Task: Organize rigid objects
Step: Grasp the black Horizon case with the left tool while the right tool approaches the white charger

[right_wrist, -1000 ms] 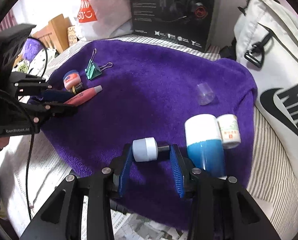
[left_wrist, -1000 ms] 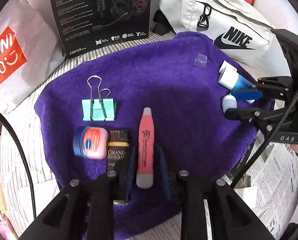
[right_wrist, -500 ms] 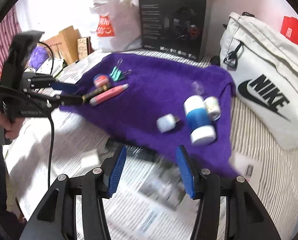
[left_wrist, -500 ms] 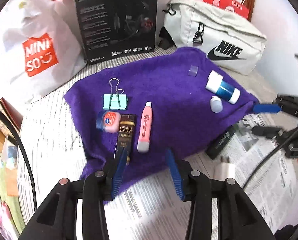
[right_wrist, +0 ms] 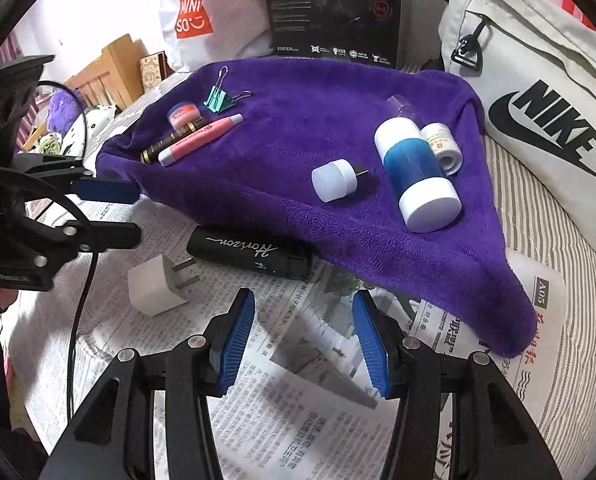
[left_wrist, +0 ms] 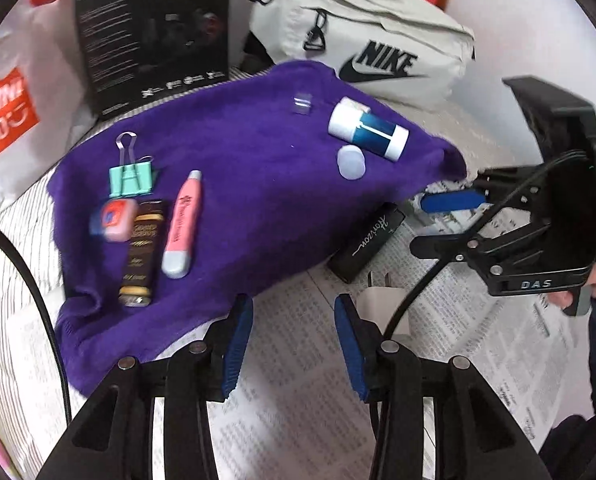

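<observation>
Item — black Horizon case (right_wrist: 250, 254): it lay on the newspaper (right_wrist: 298, 420), half under the purple towel (right_wrist: 298, 92), long axis crosswise to your right gripper (right_wrist: 304, 340), just ahead of it. Your left gripper (left_wrist: 294, 344) sat comparably near — both jaws stood partly apart, empty.

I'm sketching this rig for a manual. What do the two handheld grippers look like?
Both the left gripper and the right gripper are matte black with silver rivets and ribbed blue pads on the fingers. A black cable trails from each. The right one's body carries "DAS" lettering.
</observation>
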{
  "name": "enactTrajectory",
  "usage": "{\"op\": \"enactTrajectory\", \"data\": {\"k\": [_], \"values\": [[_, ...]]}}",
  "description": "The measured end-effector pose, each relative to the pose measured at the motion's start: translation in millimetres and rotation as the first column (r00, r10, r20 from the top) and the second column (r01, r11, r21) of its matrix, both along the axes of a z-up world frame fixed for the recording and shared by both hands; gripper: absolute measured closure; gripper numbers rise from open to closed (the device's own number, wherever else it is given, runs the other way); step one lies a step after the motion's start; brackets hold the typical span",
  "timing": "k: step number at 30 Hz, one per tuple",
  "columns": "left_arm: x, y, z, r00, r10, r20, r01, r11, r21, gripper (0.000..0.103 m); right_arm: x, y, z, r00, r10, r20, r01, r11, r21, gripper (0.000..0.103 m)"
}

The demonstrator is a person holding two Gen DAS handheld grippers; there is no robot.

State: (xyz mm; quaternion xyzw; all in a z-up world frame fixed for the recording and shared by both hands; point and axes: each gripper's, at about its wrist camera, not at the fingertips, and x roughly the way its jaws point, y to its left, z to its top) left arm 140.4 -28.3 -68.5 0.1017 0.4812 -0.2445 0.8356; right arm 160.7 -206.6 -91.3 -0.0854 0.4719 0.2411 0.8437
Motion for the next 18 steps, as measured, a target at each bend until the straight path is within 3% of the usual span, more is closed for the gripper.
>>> {"op": "enactTrajectory", "data": {"k": [18], "values": [[7, -50, -6, 0.976, -0.216, 0.015, 0.214, 0.975, 0.065, 0.064, -36, -56, -2, 0.997, -0.080, -0.016, 0.081, 0.996, 0.049, 0.051]]}}
